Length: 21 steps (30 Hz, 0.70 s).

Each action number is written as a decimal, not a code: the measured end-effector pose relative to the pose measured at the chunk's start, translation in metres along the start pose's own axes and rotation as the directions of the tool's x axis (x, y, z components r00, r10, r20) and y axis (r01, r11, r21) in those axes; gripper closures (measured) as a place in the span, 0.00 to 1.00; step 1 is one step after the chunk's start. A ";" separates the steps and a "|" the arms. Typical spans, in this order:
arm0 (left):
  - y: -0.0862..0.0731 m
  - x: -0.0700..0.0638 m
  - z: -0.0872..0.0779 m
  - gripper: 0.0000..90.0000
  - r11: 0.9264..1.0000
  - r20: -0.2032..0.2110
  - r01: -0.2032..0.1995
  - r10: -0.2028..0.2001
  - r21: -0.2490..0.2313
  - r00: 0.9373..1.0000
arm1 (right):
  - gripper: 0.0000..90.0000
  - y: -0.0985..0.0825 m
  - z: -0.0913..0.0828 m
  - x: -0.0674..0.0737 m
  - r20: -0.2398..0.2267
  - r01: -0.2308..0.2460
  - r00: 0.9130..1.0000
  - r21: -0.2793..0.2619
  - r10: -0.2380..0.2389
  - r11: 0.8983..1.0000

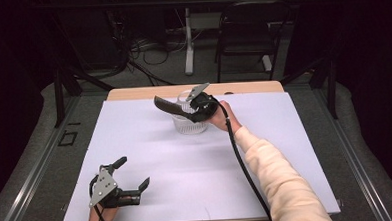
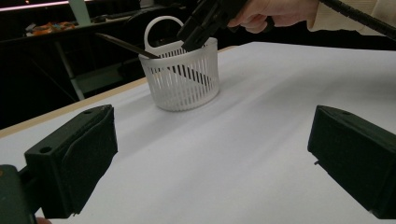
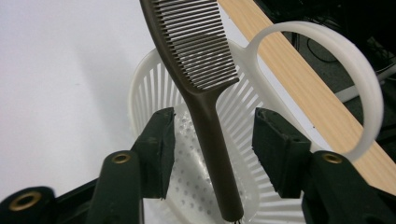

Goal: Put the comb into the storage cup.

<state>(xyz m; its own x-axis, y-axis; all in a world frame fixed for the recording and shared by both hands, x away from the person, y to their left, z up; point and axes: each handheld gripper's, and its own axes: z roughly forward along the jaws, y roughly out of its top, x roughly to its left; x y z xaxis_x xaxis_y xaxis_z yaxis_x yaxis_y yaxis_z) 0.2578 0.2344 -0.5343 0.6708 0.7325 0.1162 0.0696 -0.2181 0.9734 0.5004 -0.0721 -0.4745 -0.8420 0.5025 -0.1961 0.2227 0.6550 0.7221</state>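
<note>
Placement of a comb into a basket, late stage. Brown comb standing slanted in the white slatted basket, handle end down near the perforated floor, toothed end projecting up and over the rim; in the high view, comb leaning out to the left of the basket, which sits on the white table cover near the far wooden edge. Right gripper directly above the basket mouth, jaws parted to either side of the handle with a clear gap on each side, gripping nothing as far as the right gripper view shows; contact hidden lower down not to be ruled out. Left gripper resting near the front left corner of the cover, well apart from the basket, jaws spread wide and empty, confirmed in the left gripper view, with bare cover between the pads. Judged progress: comb delivered into the basket and apparently released, so the main step done. Remaining, by judgement: withdrawal of the right gripper clear of the rim and the looped handle without tipping the leaning comb.
</note>
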 end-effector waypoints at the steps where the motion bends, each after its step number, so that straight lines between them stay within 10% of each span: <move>1: 0.000 0.000 0.000 0.01 1.000 0.000 0.000 0.000 0.000 1.000 | 0.50 0.000 -0.002 -0.001 -0.006 -0.011 1.000 -0.001 0.011 1.000; 21: 0.000 0.000 0.001 0.01 1.000 0.000 0.003 -0.003 -0.001 1.000 | 0.15 -0.001 -0.042 -0.005 -0.047 -0.067 0.997 -0.003 0.067 0.998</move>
<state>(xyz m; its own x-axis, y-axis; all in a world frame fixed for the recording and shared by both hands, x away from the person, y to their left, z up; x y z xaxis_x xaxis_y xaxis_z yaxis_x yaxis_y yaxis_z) 0.2583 0.2341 -0.5345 0.6704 0.7333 0.1129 0.0712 -0.2150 0.9740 0.4834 -0.0990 -0.4464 -0.8475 0.5182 -0.1155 0.2776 0.6179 0.7357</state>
